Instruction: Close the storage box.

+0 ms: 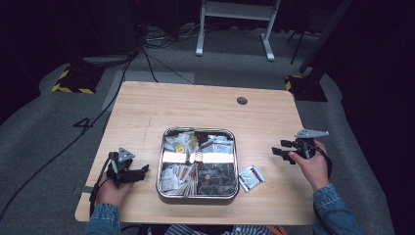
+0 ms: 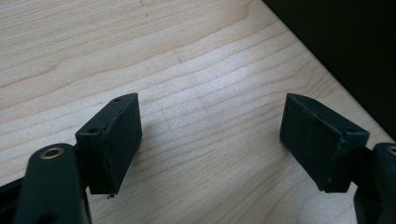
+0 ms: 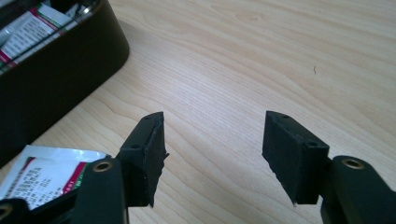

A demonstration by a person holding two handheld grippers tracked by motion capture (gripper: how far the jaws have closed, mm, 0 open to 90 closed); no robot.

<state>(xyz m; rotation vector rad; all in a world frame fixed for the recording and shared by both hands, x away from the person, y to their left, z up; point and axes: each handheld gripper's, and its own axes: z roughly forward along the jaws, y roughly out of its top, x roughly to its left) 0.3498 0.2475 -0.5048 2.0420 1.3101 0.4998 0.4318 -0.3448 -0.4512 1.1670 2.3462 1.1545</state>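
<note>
Your left gripper [image 1: 145, 168]: black, grey three-cornered plate on top, black cable trailing, lower left of frame. Your right gripper [image 1: 276, 151]: same black, same grey plate. Jaws: flat black blocks, small screw holes, brass rings behind. Your sleeves [image 1: 330, 203]: blue denim.

grey carpet floor [image 1: 44, 127], cables [image 1: 147, 54], dark room, white frame [image 1: 235, 24]

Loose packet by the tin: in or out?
Out. The packet lies flat on the table, just right of the tin; the right tongs are open, not touching it.

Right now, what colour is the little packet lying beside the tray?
White with red and green stripes, clearest in the right gripper view: packet.
</note>
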